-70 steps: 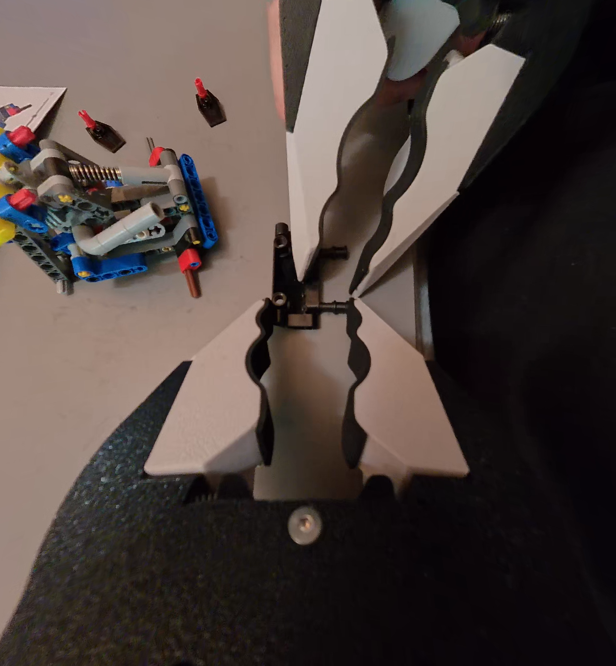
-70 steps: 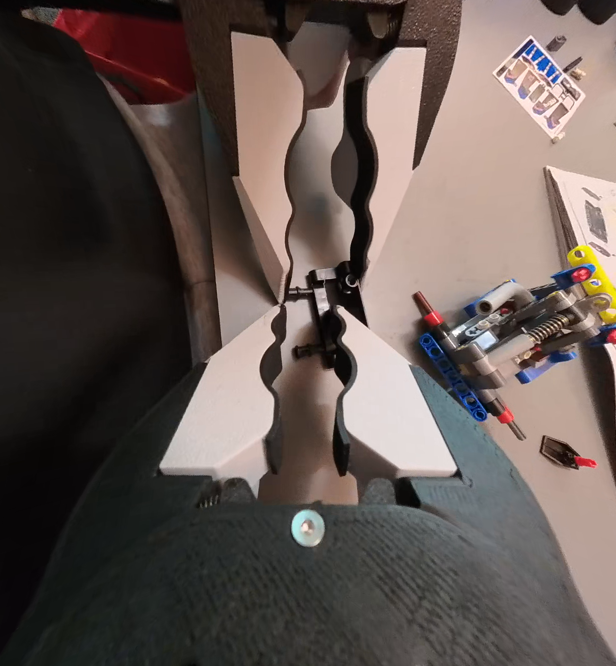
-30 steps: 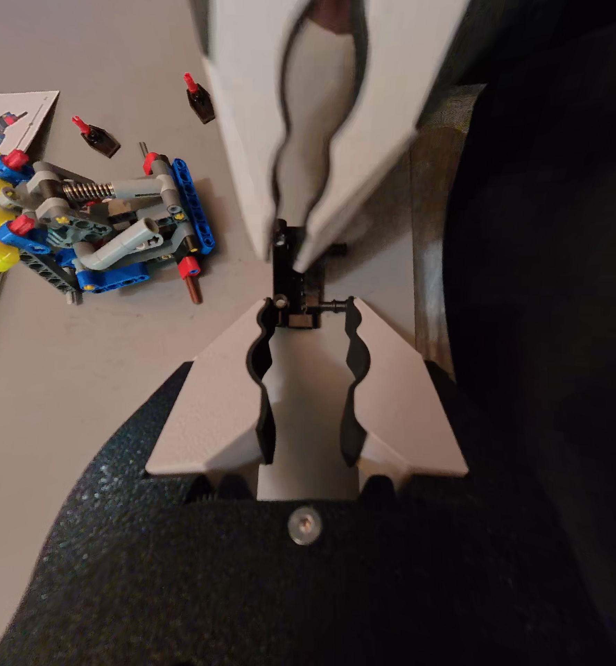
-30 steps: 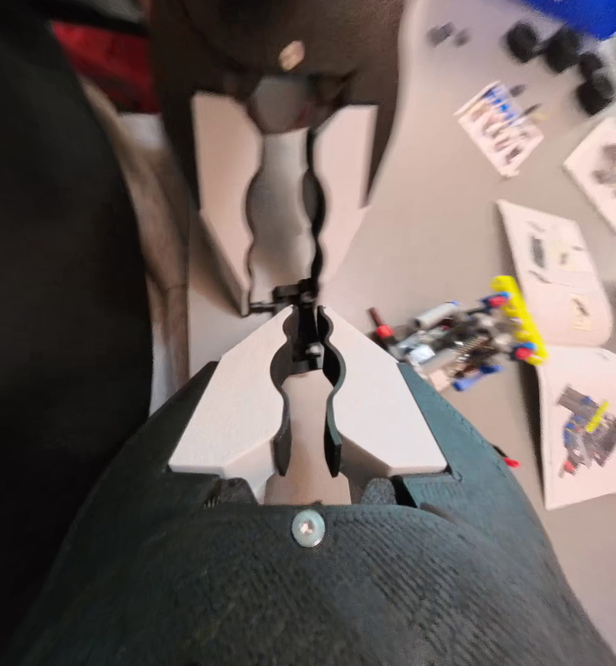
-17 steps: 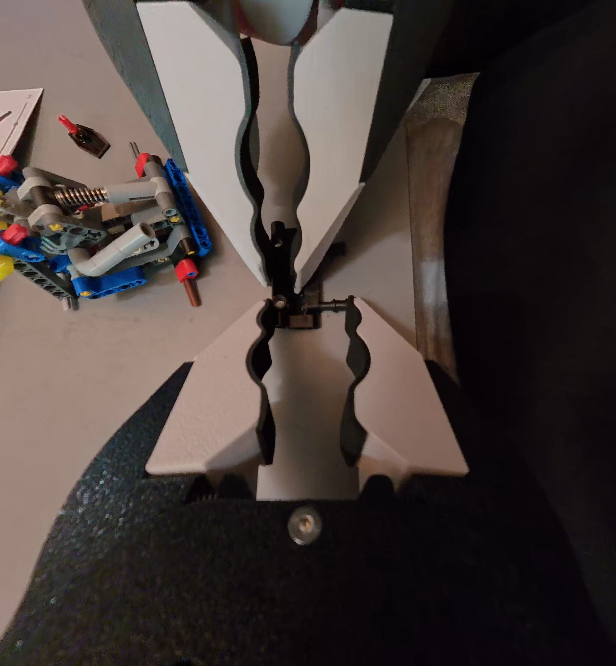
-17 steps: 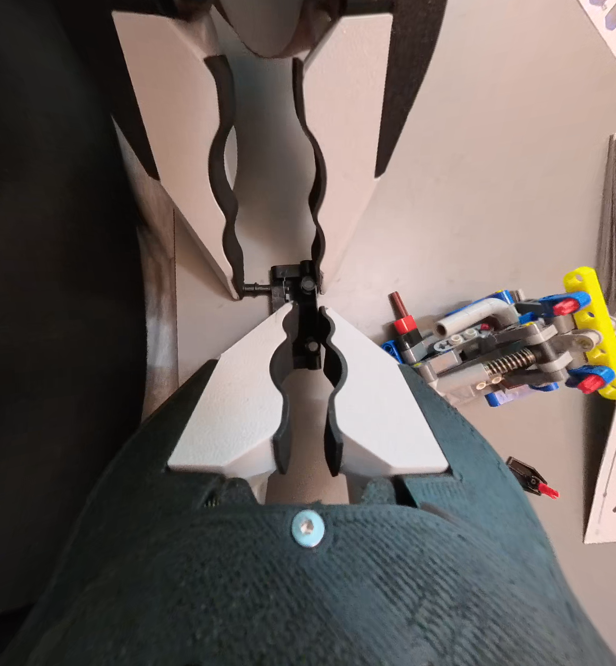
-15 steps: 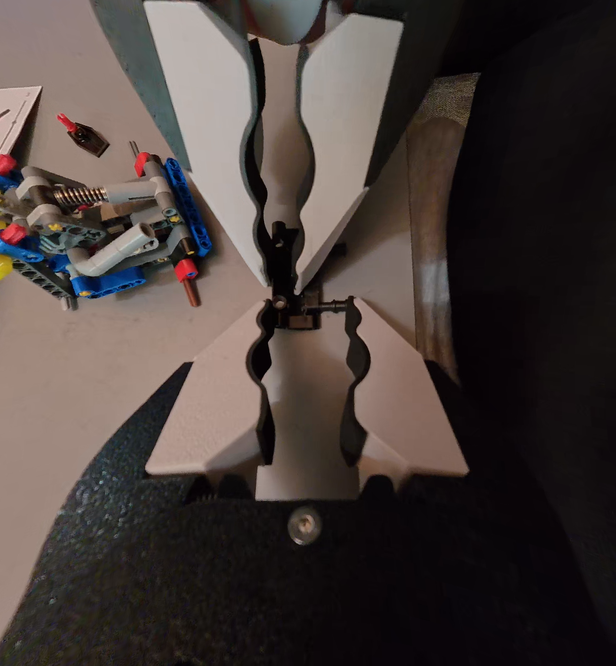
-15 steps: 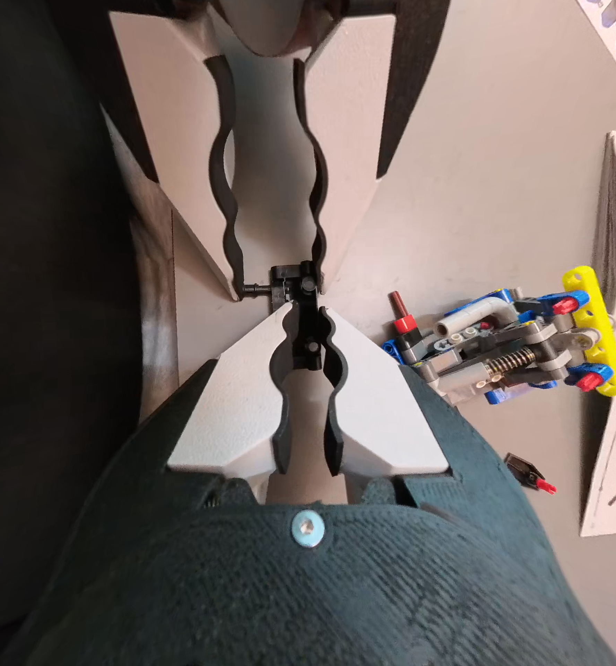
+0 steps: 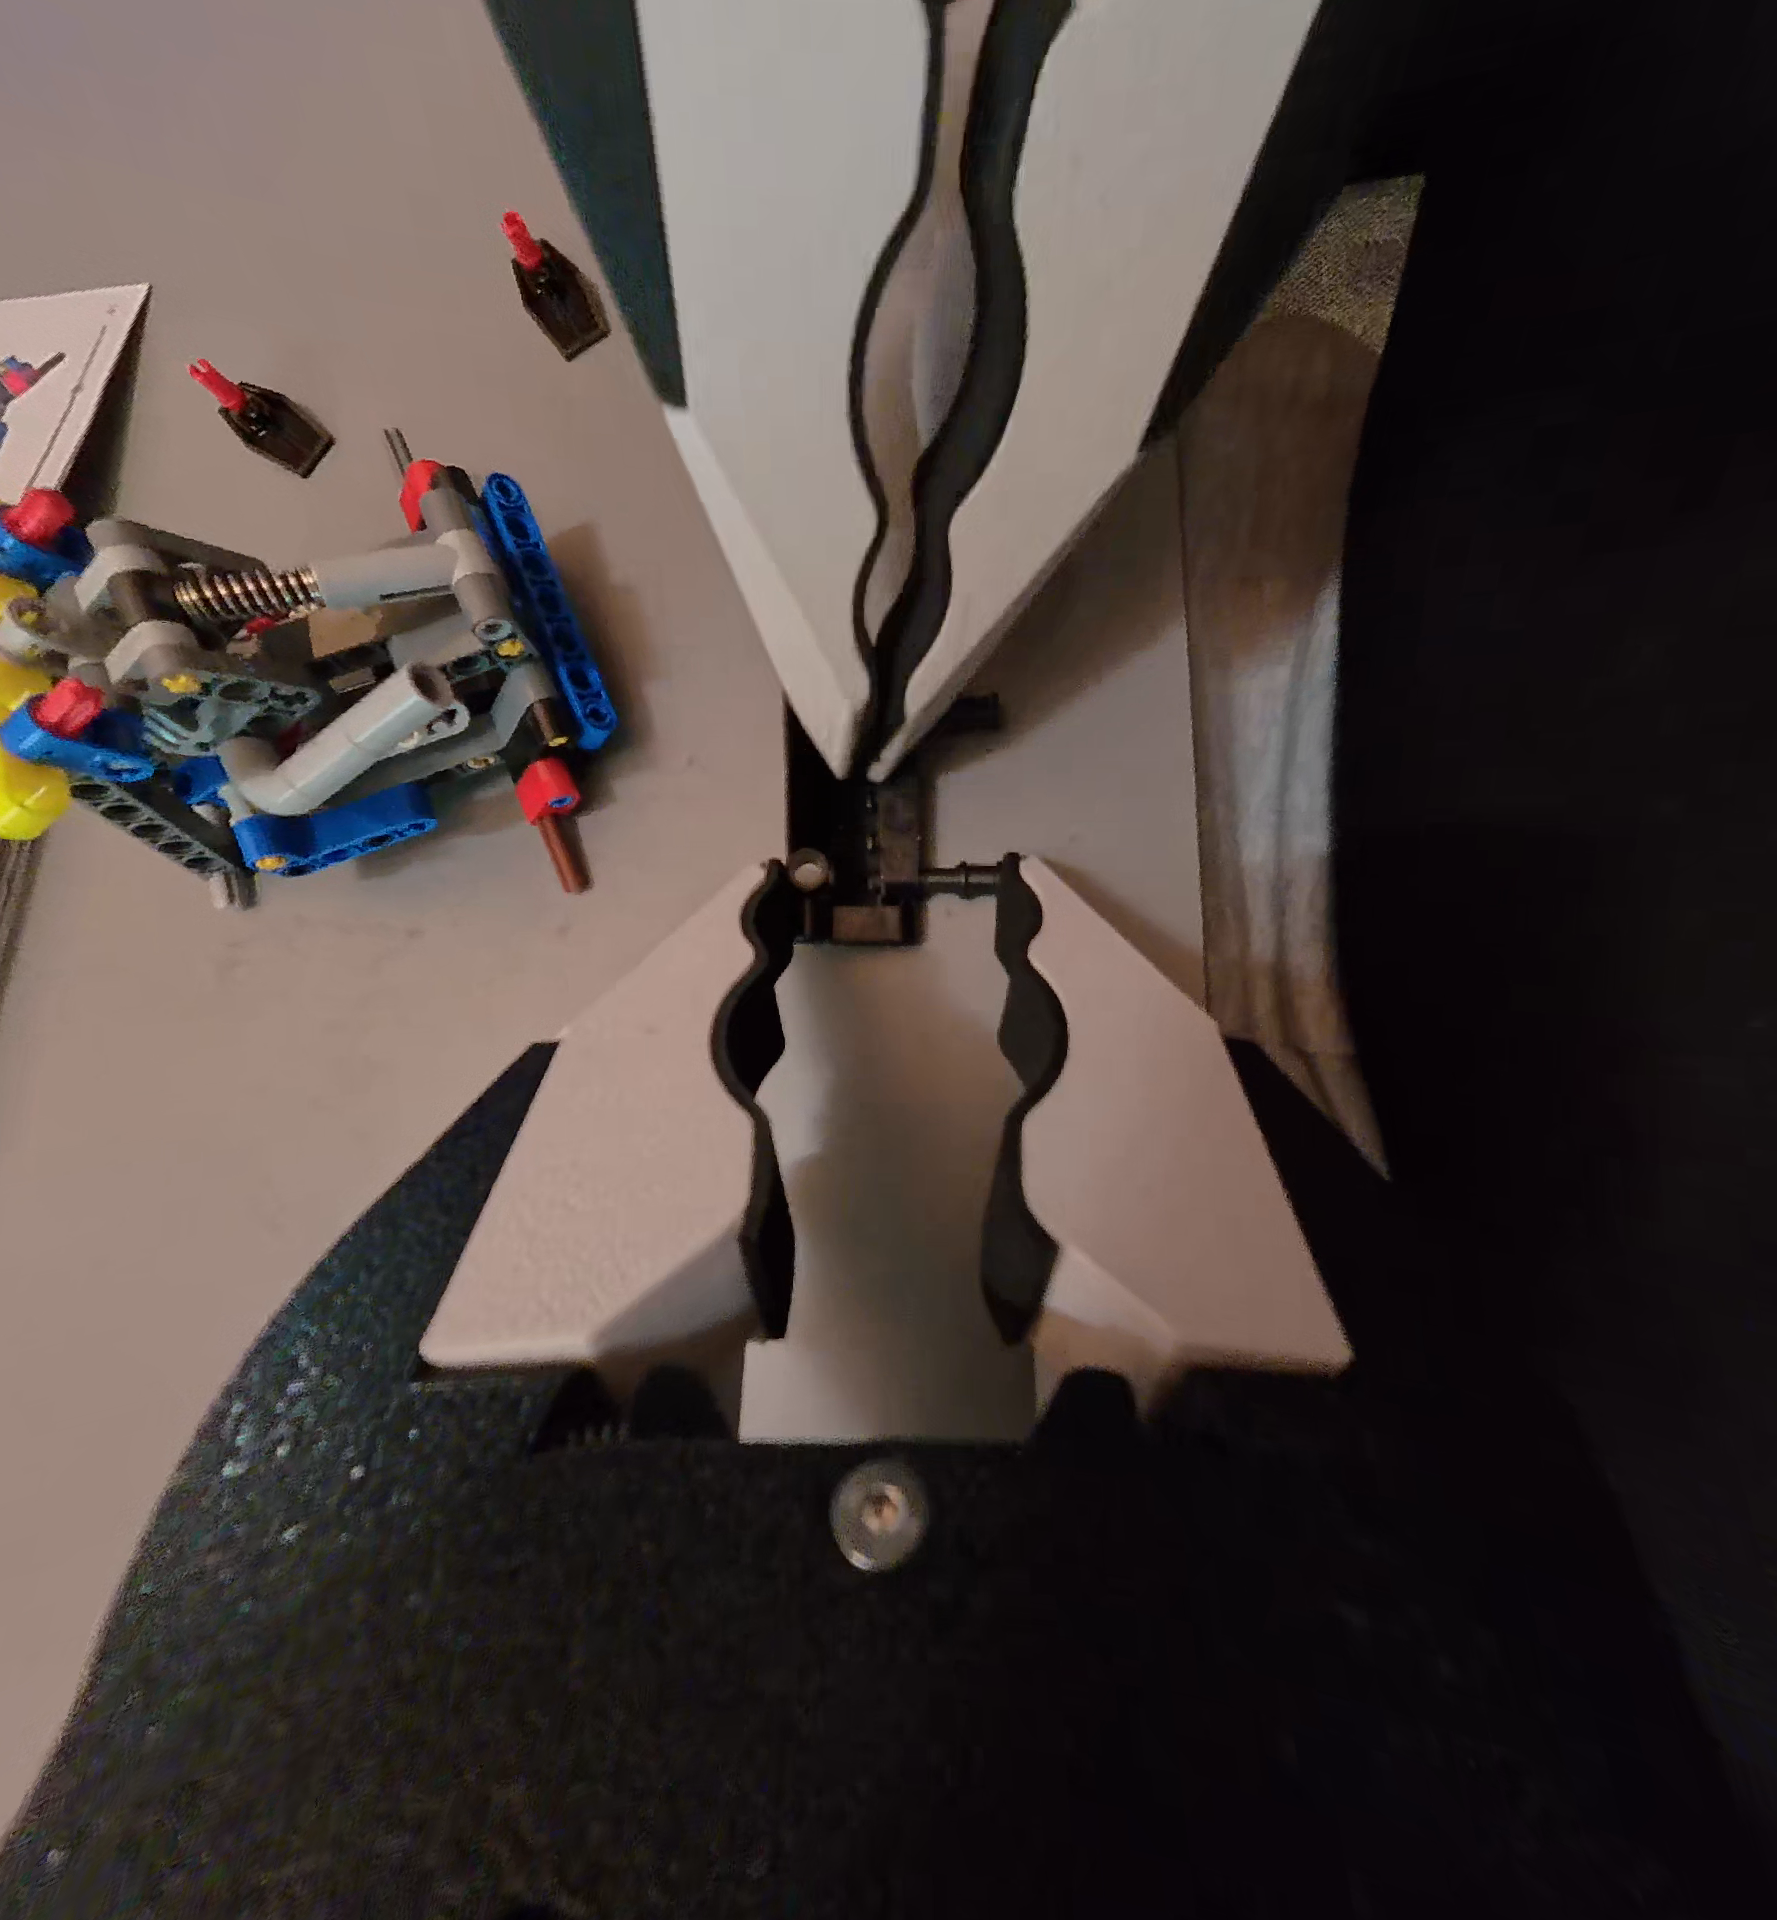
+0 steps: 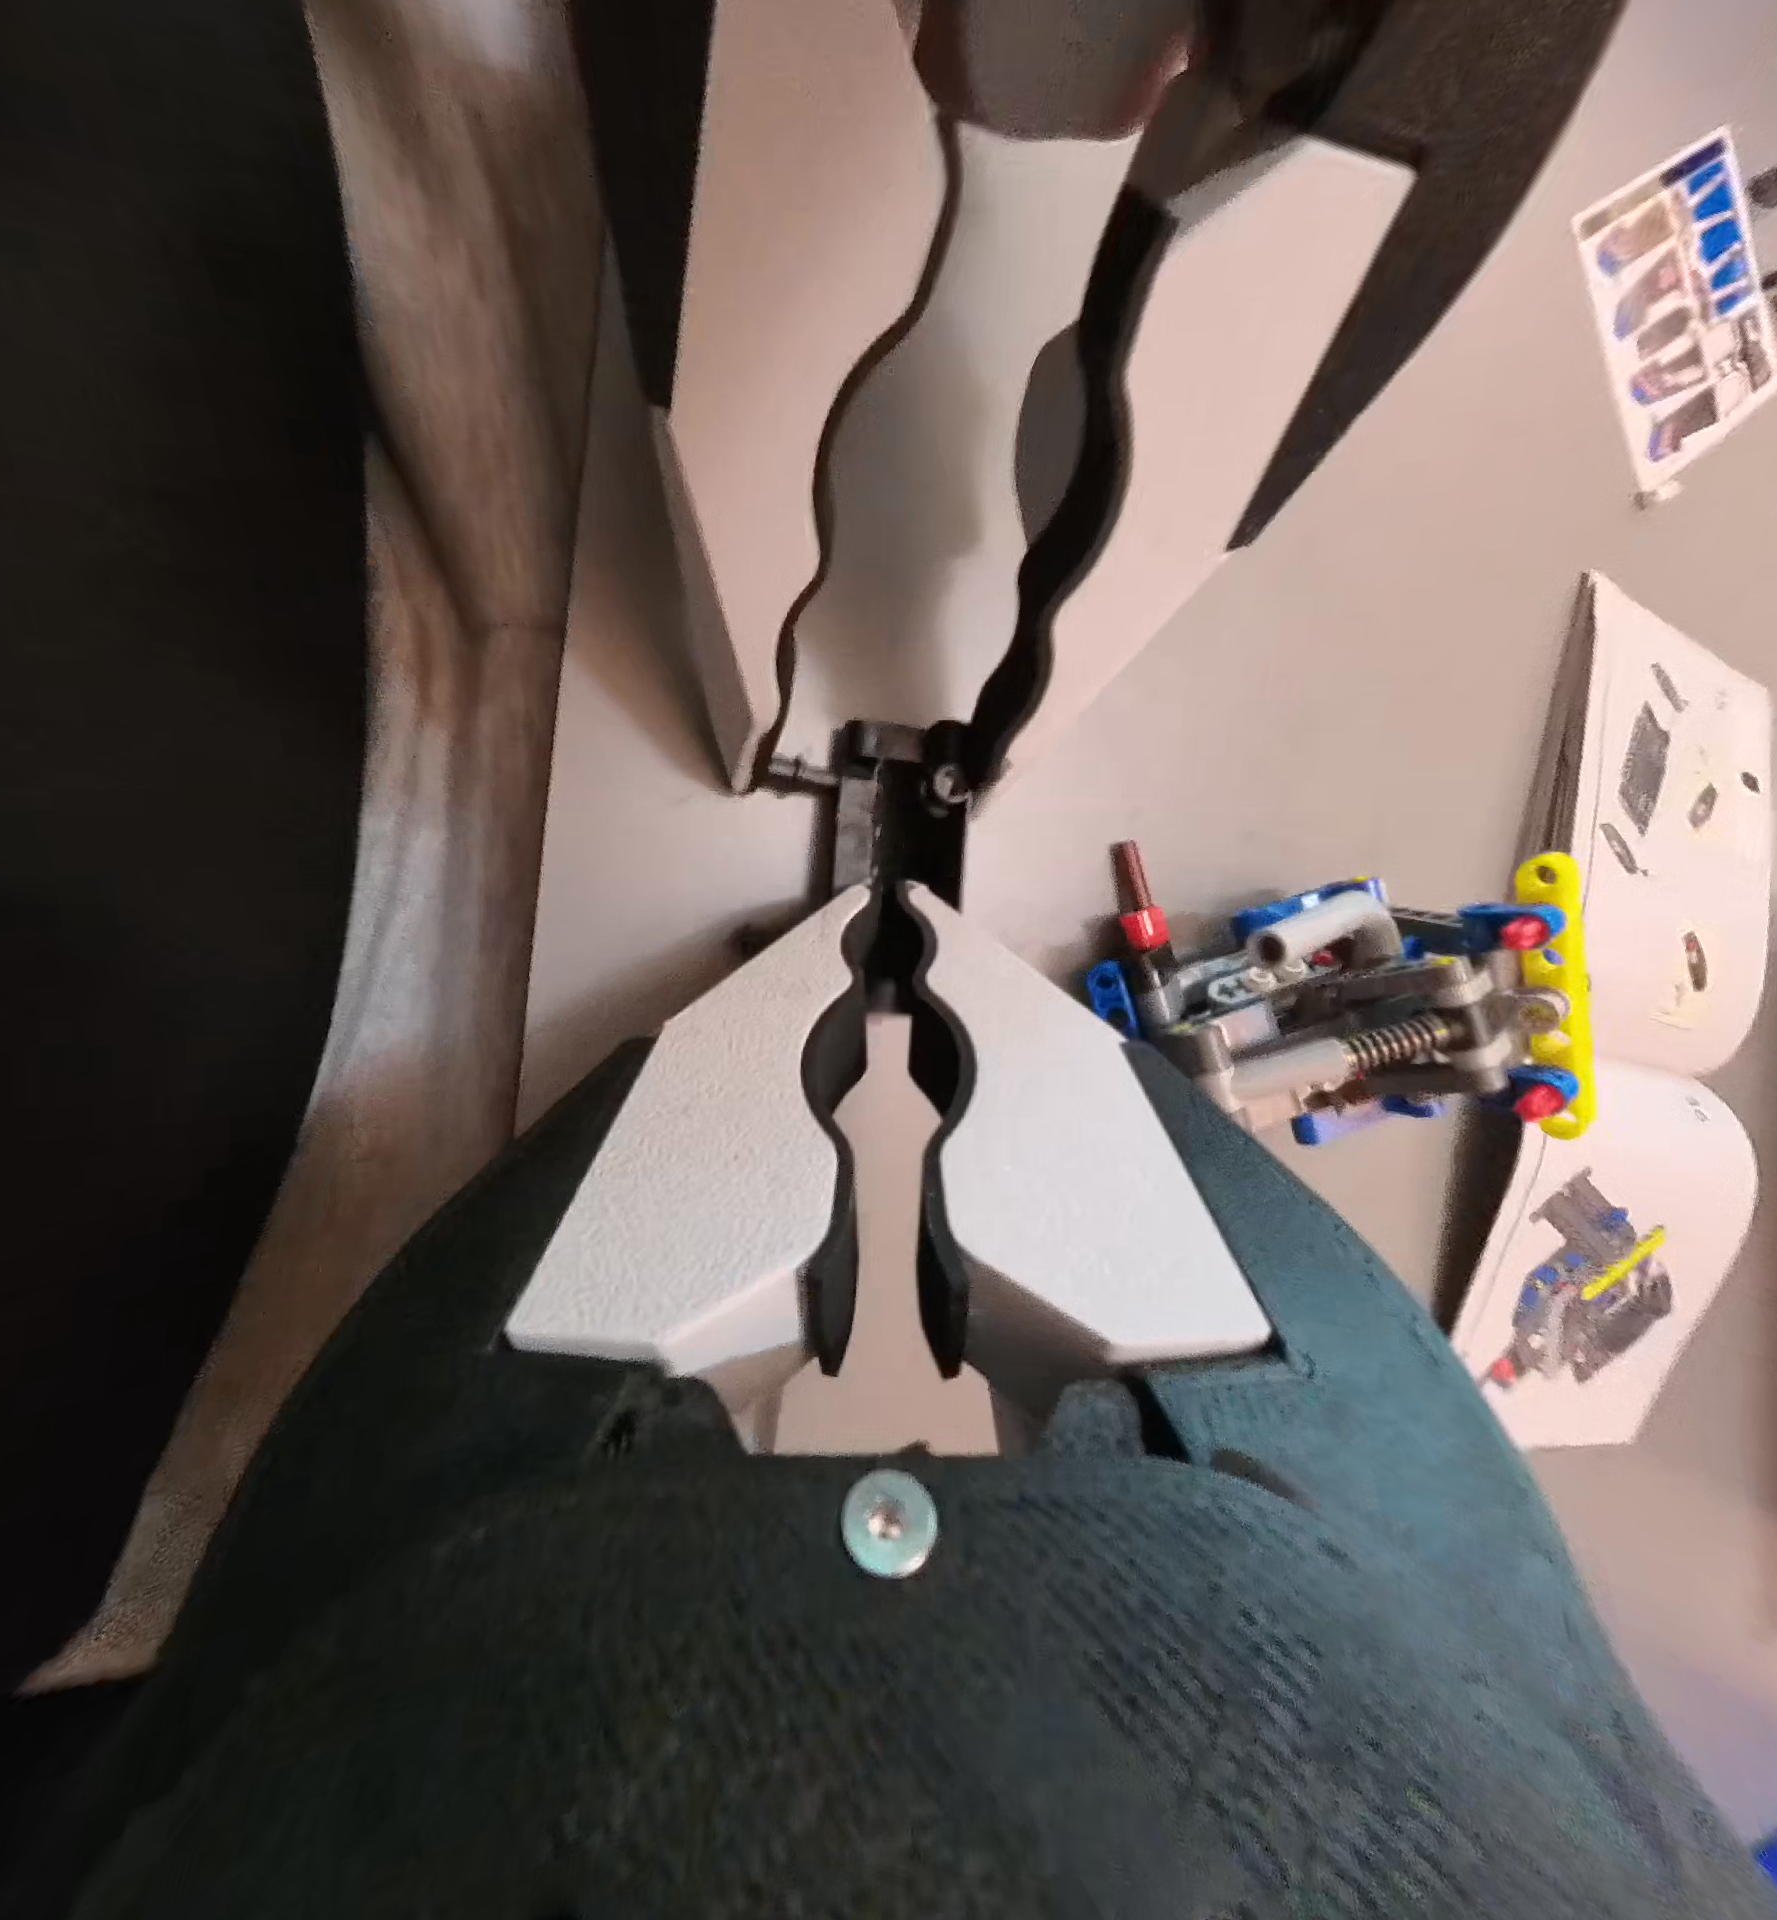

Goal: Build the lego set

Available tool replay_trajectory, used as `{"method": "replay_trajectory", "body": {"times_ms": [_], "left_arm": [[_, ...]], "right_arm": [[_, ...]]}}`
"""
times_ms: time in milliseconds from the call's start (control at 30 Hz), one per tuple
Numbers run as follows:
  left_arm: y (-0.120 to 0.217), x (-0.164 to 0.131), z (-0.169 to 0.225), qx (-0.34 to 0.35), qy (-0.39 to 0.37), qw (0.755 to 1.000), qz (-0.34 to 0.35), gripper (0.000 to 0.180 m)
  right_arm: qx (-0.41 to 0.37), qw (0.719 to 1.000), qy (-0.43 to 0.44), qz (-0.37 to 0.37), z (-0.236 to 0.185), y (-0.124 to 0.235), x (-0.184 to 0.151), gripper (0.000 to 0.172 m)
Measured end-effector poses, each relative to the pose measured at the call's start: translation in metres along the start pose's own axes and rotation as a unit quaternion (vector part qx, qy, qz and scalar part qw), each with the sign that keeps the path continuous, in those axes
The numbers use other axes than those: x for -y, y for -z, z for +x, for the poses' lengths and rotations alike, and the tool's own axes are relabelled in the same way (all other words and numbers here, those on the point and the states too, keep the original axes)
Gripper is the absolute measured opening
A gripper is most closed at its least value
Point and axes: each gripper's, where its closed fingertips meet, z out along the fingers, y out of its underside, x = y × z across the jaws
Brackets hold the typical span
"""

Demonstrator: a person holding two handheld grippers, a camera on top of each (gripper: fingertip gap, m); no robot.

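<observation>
We see two claws meeting tip to tip over a gray table point(image 9: 188, 1091), w/ one small black part point(image 9: 853, 831) between them.

The left claw point(image 9: 889, 883) pinches the black part: one pad point(image 9: 775, 904) presses on the part's side, the other pad point(image 9: 1014, 894) presses on the end of a thin black pin point(image 9: 957, 881) that sticks out sideways. So its fingers stand wide, since part + pin together are wide. We think it holds the part up off the table so the other claw can get at it.

The right claw point(image 10: 889, 904) comes from the other side. Its fingers are pressed close together at the far end of the same part (we can't tell if the tips truly grip it or just touch it; the picture is blurry there).

Off to the side sits a half-built toy model point(image 9: 271, 675), blue, gray and yellow, w/ a spring. Two tiny dark bits w/ red pegs point(image 9: 260, 416) lie near it, and paper booklets point(image 10: 1746, 831) lie beyond.
</observation>
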Motion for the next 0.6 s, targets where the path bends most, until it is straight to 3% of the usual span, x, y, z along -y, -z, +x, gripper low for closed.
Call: {"method": "replay_trajectory", "body": {"times_ms": [133,200,300,600], "left_arm": [[0.0,-0.001,0.0,-0.003,0.008,1.0,0.007,0.038],[0.0,0.0,0.0,0.0,0.006,1.0,0.007,0.038],[0.0,0.0,0.0,0.001,0.003,1.0,0.006,0.038],[0.0,-0.001,0.0,0.001,0.014,1.0,0.008,0.038]], "right_arm": [[0.034,0.999,-0.026,0.01,0.0,0.0,0.001,0.0],[0.054,0.996,-0.045,0.056,-0.003,0.01,0.017,0.002],[0.064,0.997,-0.036,0.019,-0.007,0.0,0.006,0.003],[0.053,0.998,-0.039,0.004,-0.009,-0.011,0.006,0.004]]}}
